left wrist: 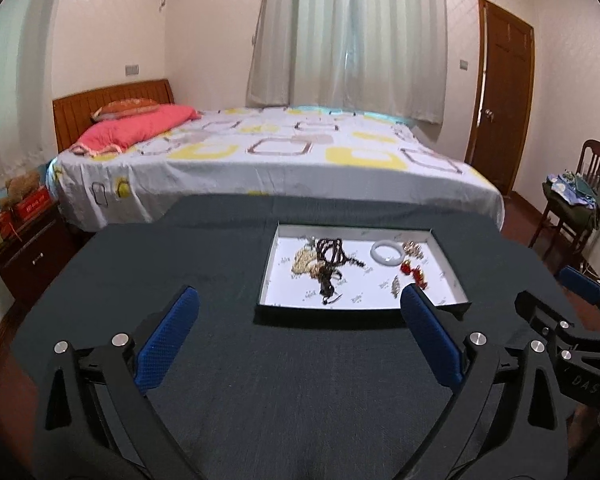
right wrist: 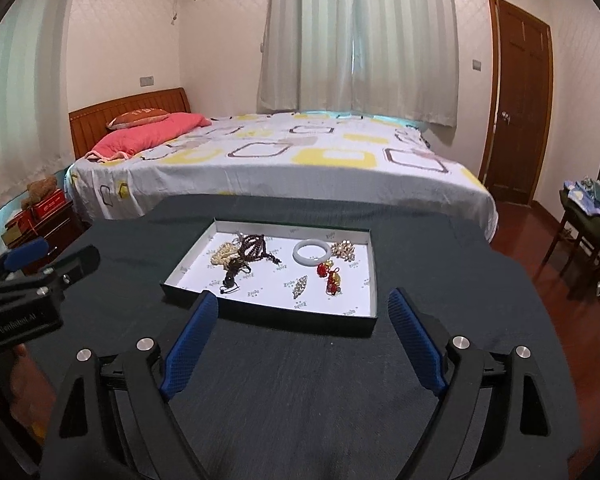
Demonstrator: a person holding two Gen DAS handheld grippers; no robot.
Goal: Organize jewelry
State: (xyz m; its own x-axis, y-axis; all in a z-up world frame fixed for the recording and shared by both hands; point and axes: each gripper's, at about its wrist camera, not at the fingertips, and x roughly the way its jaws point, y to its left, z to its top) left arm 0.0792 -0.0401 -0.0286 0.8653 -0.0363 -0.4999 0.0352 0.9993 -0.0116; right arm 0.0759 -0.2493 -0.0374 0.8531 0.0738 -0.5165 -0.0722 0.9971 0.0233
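Jaws of the left gripper (left wrist: 299, 300) and right gripper (right wrist: 302, 305) stand released, nothing between their blue pads, above dark tablecloth (right wrist: 300, 380). Just beyond the fingertips lies a shallow box tray (right wrist: 374, 268) holding jewelry: 1 white bangle (right wrist: 311, 253), dark bead strand (right wrist: 256, 246) tangled over pearls (right wrist: 222, 254), red charms (right wrist: 331, 276), a brooch (right wrist: 300, 287). Small pieces blur together. Bed (right wrist: 280, 160) lies behind.

Your left gripper (left wrist: 300, 300) is held with its jaws spread wide and nothing between the blue pads (left wrist: 168, 336), angled downward. Your right gripper (right wrist: 302, 304) takes the same downward angle, jaws wide and empty. Both grippers sit side by side, the left just beside the right.
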